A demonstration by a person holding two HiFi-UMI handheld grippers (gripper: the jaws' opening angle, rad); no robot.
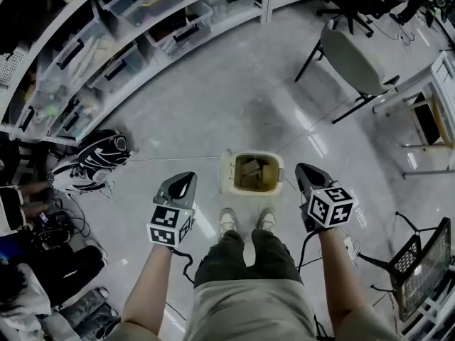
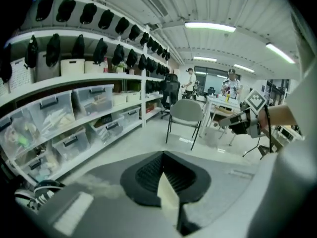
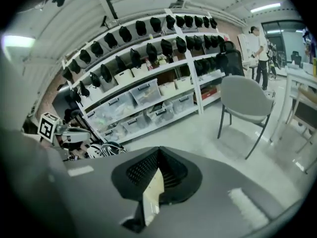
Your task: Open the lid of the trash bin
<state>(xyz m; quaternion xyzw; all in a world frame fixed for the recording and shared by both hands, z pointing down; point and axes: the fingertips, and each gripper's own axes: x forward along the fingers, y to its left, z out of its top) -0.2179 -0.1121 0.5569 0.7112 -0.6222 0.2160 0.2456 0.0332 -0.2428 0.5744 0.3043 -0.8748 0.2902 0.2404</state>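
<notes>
Trash bin (image 1: 226, 173) on floor (image 1: 234, 98), between left gripper (image 1: 183, 185) and right gripper (image 1: 310, 176)

Grey chair (image 1: 353, 61), shelved bins (image 1: 186, 28), perhaps a backpack (image 1: 96, 158).

- Left gripper (image 2: 163, 155): jaws together, nothing between them.
- Grey chair (image 2: 186, 112) ahead on the floor.
- Clear storage bins (image 2: 91, 99) on shelves, left.

A lab-like workroom: long white shelves (image 2: 89, 80) of clear storage bins (image 2: 94, 99) left, office chair (image 2: 186, 111) and desks (image 3: 303, 76) far right.
</notes>
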